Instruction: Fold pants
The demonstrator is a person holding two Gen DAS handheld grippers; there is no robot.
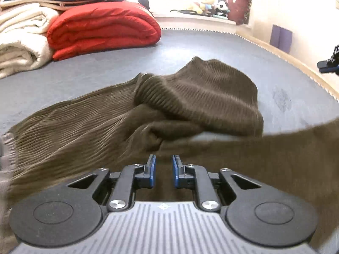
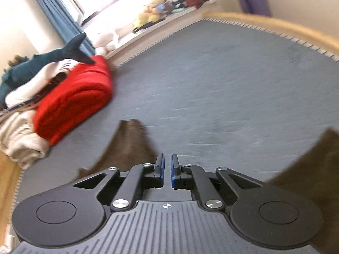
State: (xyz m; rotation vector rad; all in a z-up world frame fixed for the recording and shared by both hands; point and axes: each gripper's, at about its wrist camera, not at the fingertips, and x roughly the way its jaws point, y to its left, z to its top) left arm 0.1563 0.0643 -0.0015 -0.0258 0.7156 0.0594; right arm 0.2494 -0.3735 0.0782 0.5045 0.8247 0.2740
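Brown ribbed pants [image 1: 131,114] lie crumpled on a grey bed surface [image 1: 84,72], one part bunched up in the middle and another stretching to the right. My left gripper [image 1: 163,162] hovers just above the near fabric with a narrow gap between its blue pads, nothing held. My right gripper [image 2: 167,163] is over the grey surface [image 2: 222,84] with a small gap between its pads, empty. Brown pants parts [image 2: 127,144] show left of it and at the lower right [image 2: 313,165]. The right gripper also shows at the far right of the left wrist view [image 1: 330,63].
A folded red quilt [image 1: 101,27] and cream blankets [image 1: 19,42] are stacked at the left, with a plush shark [image 2: 42,61] on top. A wooden bed rim [image 2: 275,27] borders the far and right edges. Plush toys [image 2: 152,10] sit on a ledge.
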